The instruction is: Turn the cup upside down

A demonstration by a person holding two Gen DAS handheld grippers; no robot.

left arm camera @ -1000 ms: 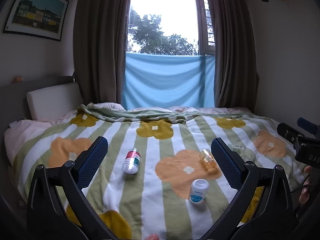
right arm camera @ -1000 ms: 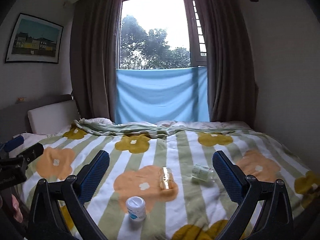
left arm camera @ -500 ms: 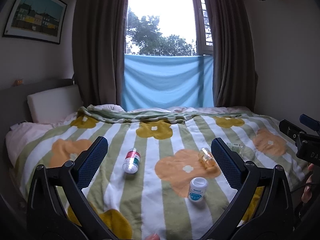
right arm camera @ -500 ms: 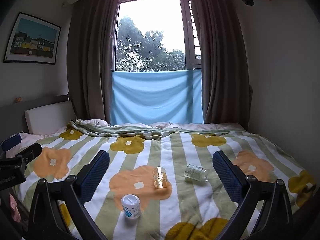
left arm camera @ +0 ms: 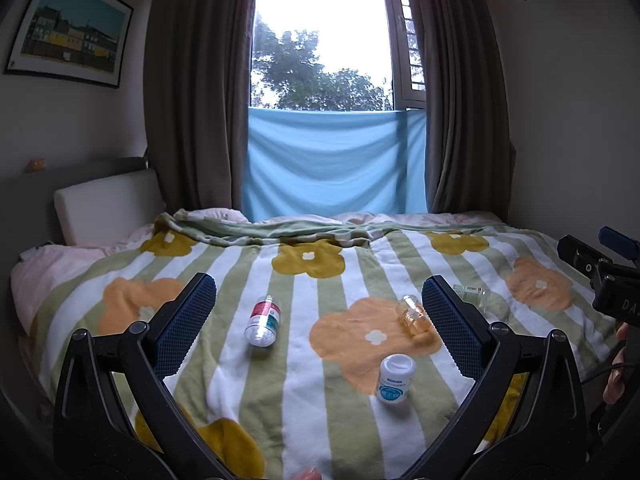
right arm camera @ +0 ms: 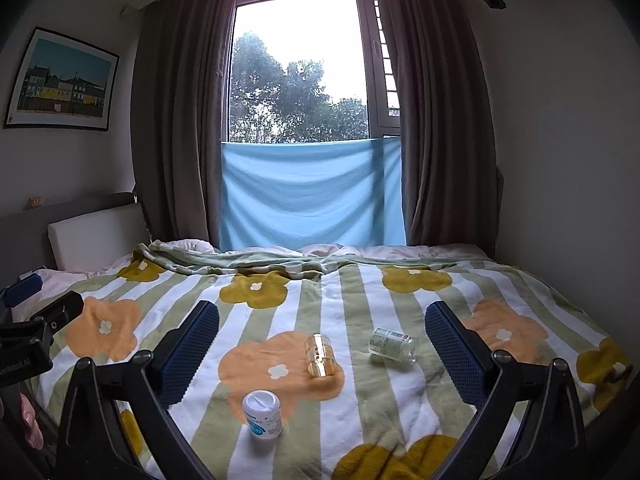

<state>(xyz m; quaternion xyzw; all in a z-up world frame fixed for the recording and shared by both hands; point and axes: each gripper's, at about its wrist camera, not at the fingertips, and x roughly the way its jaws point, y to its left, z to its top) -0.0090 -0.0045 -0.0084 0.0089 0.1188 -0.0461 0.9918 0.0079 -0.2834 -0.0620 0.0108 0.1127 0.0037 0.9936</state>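
Note:
The cup [left arm camera: 412,314] is a small amber see-through glass. It lies tipped on an orange flower of the striped blanket [left arm camera: 308,380], with its mouth toward the window. In the right wrist view the cup [right arm camera: 320,356] sits just ahead, between the fingers. My left gripper [left arm camera: 316,292] is open and holds nothing; it hovers short of the cup, which shows by its right finger. My right gripper [right arm camera: 322,312] is also open and holds nothing, and it is well short of the cup.
A white bottle with a blue label [right arm camera: 262,408] stands near the cup. A clear jar [right arm camera: 392,346] lies to its right, and a red-and-teal labelled bottle [left arm camera: 263,320] lies to its left. The pillow [left arm camera: 104,204] and headboard are at the far left.
The right wrist view shifted slightly, so the items sit a little further left in it. The left view is almost the same. Nothing on the bed has moved, and both grippers stayed open.

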